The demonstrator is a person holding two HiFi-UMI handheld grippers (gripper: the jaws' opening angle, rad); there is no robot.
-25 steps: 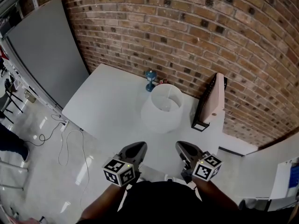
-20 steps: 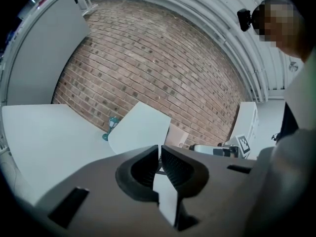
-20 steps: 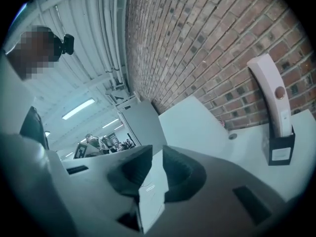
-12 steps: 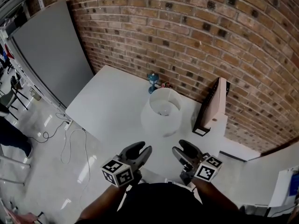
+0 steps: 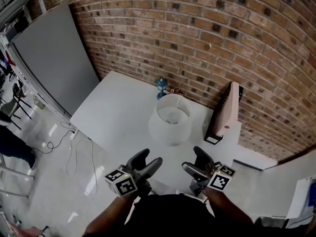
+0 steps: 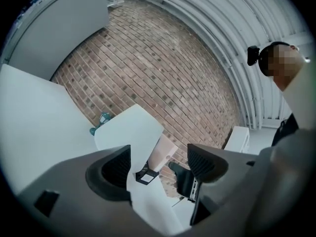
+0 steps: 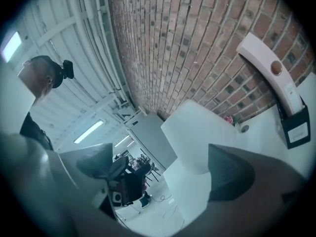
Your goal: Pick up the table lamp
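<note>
The table lamp (image 5: 170, 120) has a wide white drum shade and stands on the white table (image 5: 116, 112) close to the brick wall. My left gripper (image 5: 148, 158) and right gripper (image 5: 193, 159) hang side by side over the table's near edge, short of the lamp and apart from it. Both have just been opening their jaws, and nothing is between them. In the left gripper view the shade (image 6: 129, 130) shows past the spread jaws of that gripper (image 6: 160, 164). The right gripper view shows the shade (image 7: 195, 137) ahead of its wide jaws (image 7: 163, 167).
A small blue lantern figure (image 5: 159, 84) sits at the wall behind the lamp. To the lamp's right a pale pink board (image 5: 228, 107) stands in a black holder. A grey panel (image 5: 54, 58) leans at the left, and a cable (image 5: 74, 147) lies on the floor.
Both grippers' jaws went from shut to wide open, and both rolled a little. The hands stayed over the near table edge. The lamp has not moved.
</note>
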